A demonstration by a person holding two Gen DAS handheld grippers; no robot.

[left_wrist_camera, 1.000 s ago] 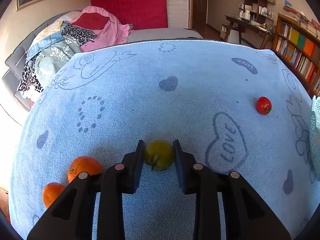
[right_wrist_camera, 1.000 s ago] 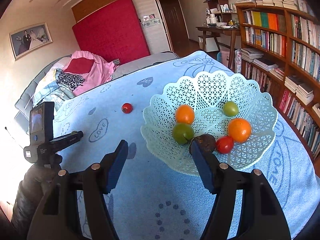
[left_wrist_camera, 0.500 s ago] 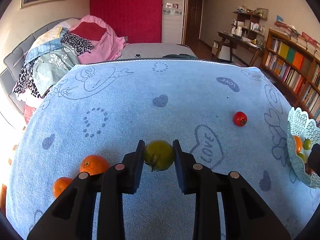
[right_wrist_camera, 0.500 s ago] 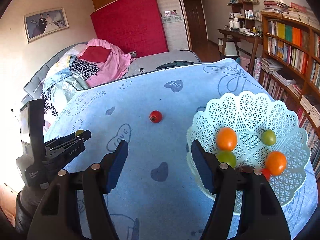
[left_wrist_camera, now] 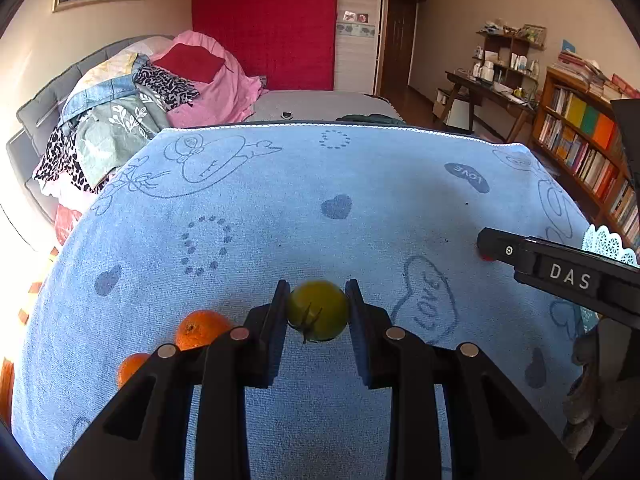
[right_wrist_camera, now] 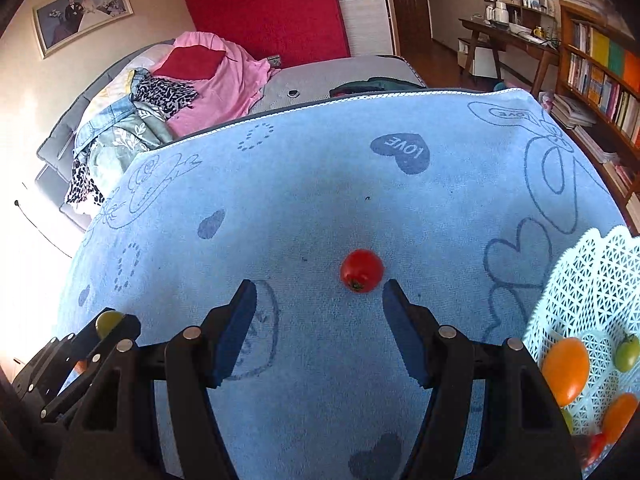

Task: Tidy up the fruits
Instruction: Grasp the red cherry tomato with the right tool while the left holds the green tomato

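Note:
My left gripper is shut on a green tomato and holds it above the blue towel. It also shows at the lower left of the right wrist view. My right gripper is open and empty, with a red tomato lying on the towel just ahead of its right finger. Two oranges lie on the towel at the left. The pale green lattice basket at the right holds several fruits.
The towel covers a table whose far edge faces a bed with piled clothes. A bookshelf and a desk stand at the right. My right gripper's finger crosses the left wrist view at the right.
My right gripper has swung left from the basket to the red tomato, which now lies close ahead of it. My left gripper has lifted and kept the green tomato.

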